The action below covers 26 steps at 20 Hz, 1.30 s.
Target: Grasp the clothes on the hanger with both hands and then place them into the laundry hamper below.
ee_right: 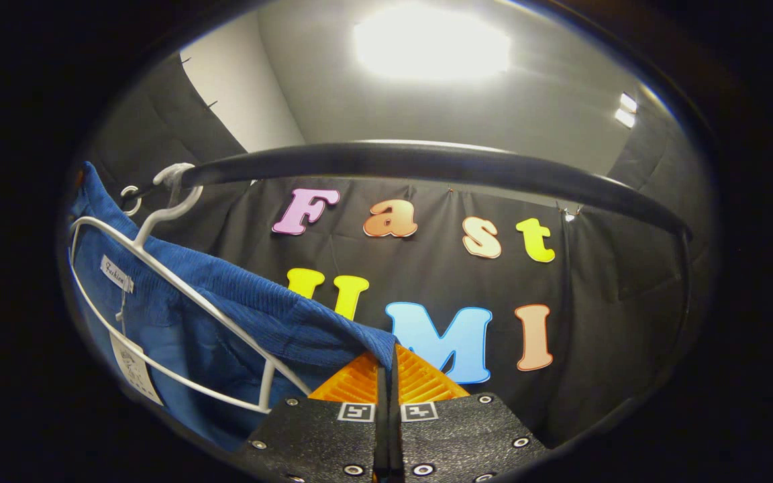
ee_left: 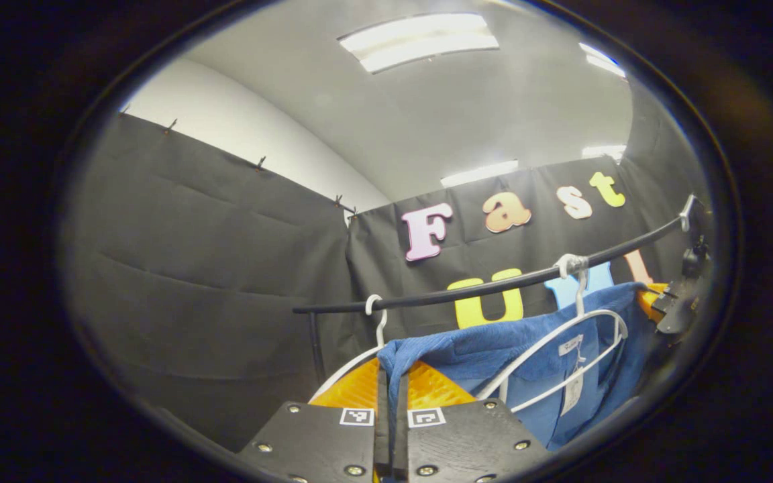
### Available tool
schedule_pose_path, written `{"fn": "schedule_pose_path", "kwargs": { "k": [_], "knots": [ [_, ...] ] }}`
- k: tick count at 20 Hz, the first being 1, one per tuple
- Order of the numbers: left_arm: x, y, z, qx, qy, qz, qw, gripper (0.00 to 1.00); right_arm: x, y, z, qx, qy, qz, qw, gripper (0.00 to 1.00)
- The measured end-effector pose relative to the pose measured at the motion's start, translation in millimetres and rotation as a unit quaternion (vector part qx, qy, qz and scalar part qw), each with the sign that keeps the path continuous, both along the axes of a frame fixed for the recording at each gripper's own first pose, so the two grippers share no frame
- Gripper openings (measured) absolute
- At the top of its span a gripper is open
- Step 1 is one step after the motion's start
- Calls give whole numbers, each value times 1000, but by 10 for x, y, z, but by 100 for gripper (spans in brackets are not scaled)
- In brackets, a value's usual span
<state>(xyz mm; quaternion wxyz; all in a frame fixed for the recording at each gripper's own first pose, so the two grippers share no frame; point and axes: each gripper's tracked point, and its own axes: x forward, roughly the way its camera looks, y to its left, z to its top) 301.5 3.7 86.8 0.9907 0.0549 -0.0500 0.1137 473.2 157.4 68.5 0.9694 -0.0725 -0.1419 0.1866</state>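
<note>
A blue garment (ee_left: 494, 352) hangs from a white hanger (ee_left: 561, 355) on a black rail (ee_left: 494, 287) that crosses the middle of the left gripper view, rising toward the right. At the bottom centre of that view the left gripper (ee_left: 392, 382) has its two orange fingers drawn together on one end of the blue cloth, which rises between them and spreads away to the right. A second white hanger (ee_left: 366, 342) hooks the rail just left of the fingers. At the far right edge, past the other end of the cloth, a dark and orange tool sits beside the garment, apparently the other gripper. In the right gripper view the right gripper (ee_right: 390, 376), at bottom centre, has its orange fingers together on the opposite end of the same garment (ee_right: 245, 305), which stretches away to the upper left, with the hanger (ee_right: 158, 268) and a tag there. The rail (ee_right: 427, 164) arches across the upper frame. So the garment's long axis runs along the rail, between the two grippers, each clamped on an end. The laundry hamper, by the task, lies below; the coming move is likely a lift clear of the hanger, then down.
</note>
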Motion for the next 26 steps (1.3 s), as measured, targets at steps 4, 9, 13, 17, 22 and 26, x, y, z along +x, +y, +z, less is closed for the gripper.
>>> {"fn": "schedule_pose_path", "kwargs": {
  "k": [4,9,13,17,22,26],
  "knots": [
    [114,37,-145,-5,12,-9,1000,8,135,163,-222,-5,32,5,999,0],
    [157,52,-427,-36,42,-26,998,8,270,213,-607,-15,89,20,996,0],
    [190,9,-572,-37,49,-29,998,2,281,171,-857,-25,105,20,994,0],
    [227,-11,-751,-46,64,-28,996,3,216,187,-1188,-25,150,34,988,0],
    [-108,116,-1006,-57,86,-19,995,7,-159,186,-1457,-57,161,43,984,0],
    [-376,206,-1238,-74,105,-6,992,3,-469,160,-1519,-62,163,54,983,0]
  ]
}}
